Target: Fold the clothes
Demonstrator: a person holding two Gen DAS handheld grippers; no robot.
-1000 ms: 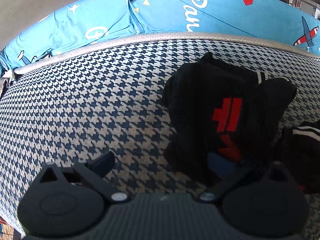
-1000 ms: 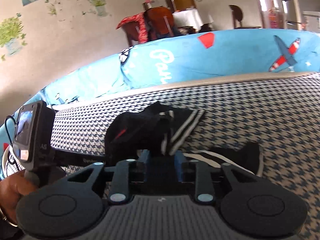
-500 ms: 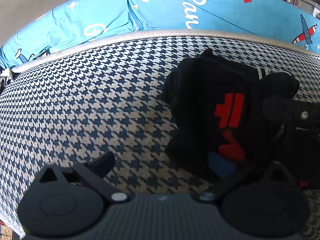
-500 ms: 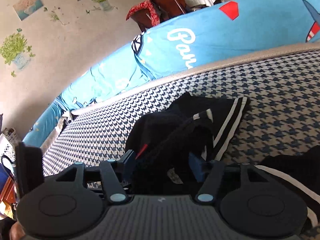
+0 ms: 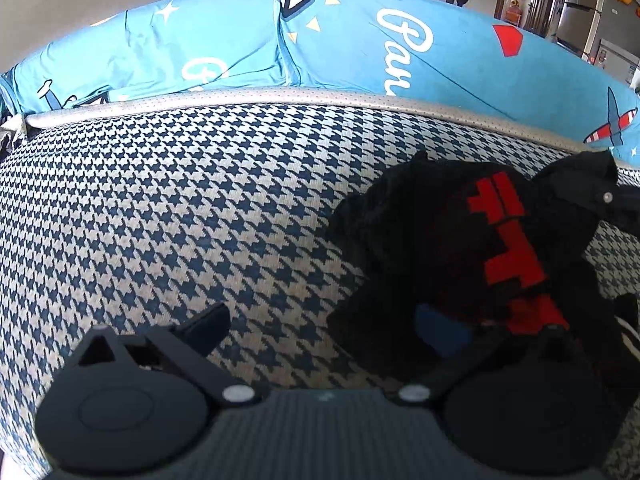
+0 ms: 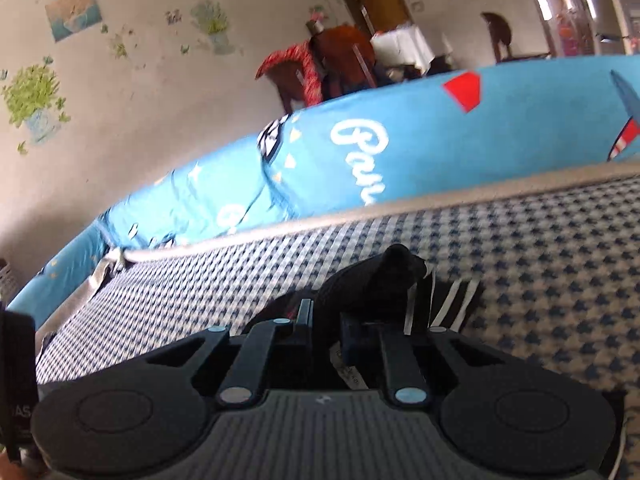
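Note:
A black garment with red print (image 5: pixel 472 248) lies crumpled on the houndstooth cushion (image 5: pixel 180 208), at the right of the left wrist view. My left gripper (image 5: pixel 324 326) is open, its right finger over the garment's near edge, its left finger above bare cushion. My right gripper (image 6: pixel 326 322) is shut on a fold of the black garment (image 6: pixel 372 280), which has white stripes (image 6: pixel 456 300), and holds it bunched up just above the cushion (image 6: pixel 540 248). The right gripper's finger also shows at the right edge of the left wrist view (image 5: pixel 616 200).
A blue printed cushion (image 5: pixel 360 48) runs along the back behind a grey piping edge (image 5: pixel 280 96). Beyond it are a wall with stickers (image 6: pixel 120 60), chairs (image 6: pixel 320 64) and a doorway. The left gripper's camera body (image 6: pixel 16 380) shows at the left edge of the right wrist view.
My right gripper opened around the bunched garment, then shut on a fold and lifted it toward the back. The left gripper stayed open and shifted a little left.

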